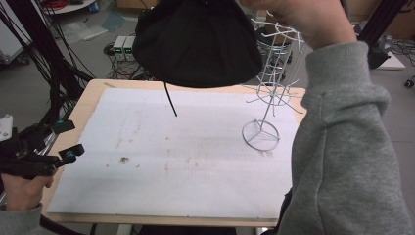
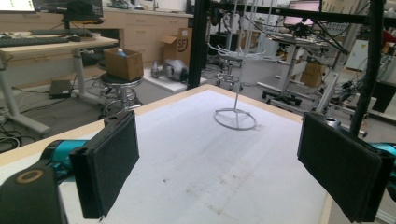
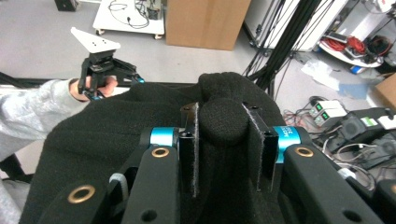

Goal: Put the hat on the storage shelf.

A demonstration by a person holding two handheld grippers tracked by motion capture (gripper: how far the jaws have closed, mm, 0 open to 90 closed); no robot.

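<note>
A black wide-brimmed hat [image 1: 195, 44] hangs in the air above the back of the table, with a thin black cord [image 1: 170, 100] dangling from it. In the right gripper view my right gripper [image 3: 226, 109] is shut on the rounded top of the hat [image 3: 93, 140]. A white wire stand [image 1: 266, 93] with hooked arms rises from a ring base at the back right of the table; the left gripper view shows it as the wire stand [image 2: 235, 119] ahead. My left gripper [image 1: 73, 138] is at the table's left edge, open and empty, its jaws wide apart around the left gripper [image 2: 219, 121] midpoint.
A white foam sheet [image 1: 171, 156] covers the wooden table [image 1: 88, 98]. The person's grey sleeve [image 1: 342, 147] crosses the right side. Black frame poles and cables [image 1: 44, 58] stand at the left. Power boxes [image 1: 125, 46] lie on the floor behind.
</note>
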